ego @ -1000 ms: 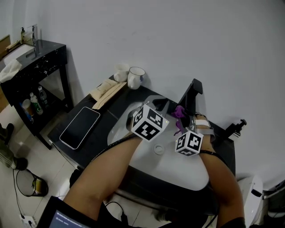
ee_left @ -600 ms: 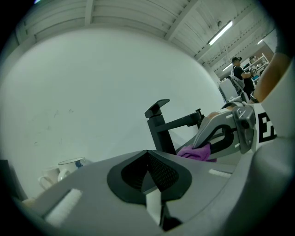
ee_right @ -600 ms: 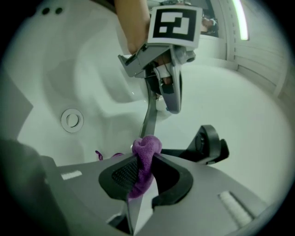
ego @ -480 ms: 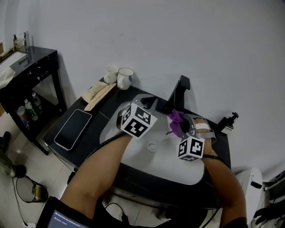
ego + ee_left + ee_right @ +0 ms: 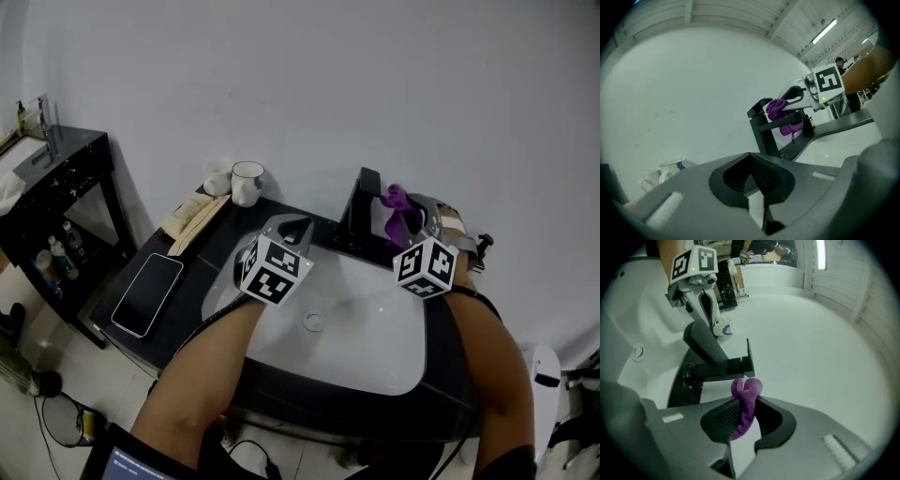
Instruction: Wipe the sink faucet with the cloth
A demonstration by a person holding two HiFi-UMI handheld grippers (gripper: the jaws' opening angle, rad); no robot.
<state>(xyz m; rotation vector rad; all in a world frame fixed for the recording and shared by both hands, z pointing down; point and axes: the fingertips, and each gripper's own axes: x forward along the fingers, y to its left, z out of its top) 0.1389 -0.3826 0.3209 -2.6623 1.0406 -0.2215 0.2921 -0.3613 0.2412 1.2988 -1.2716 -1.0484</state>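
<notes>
Right gripper view: your right gripper (image 5: 743, 417) clamps the cloth (image 5: 746, 392) just beside the faucet (image 5: 721, 369); next, press on and rub. Your left gripper (image 5: 753, 180) sits closed, empty.

- Black countertop (image 5: 202, 258): is running along a white wall (image 5: 309, 84).
- Smartphone (image 5: 147, 293): is lying flat with its screen dark on the counter's left part, near the front edge.
- White mug (image 5: 247, 183), dark-rimmed: is standing upright at the counter's back corner.
- Second white cup (image 5: 218, 176): is standing just beside the mug, on its left.
- Beige bundle (image 5: 193, 215): is lying in front of the cups, between them and the smartphone.
- Black side table (image 5: 70, 155): is standing well apart at the left.
- Bottles (image 5: 58, 246): are standing on the side table's lower shelf.
- Cable (image 5: 56, 412): is trailing over the floor.
</notes>
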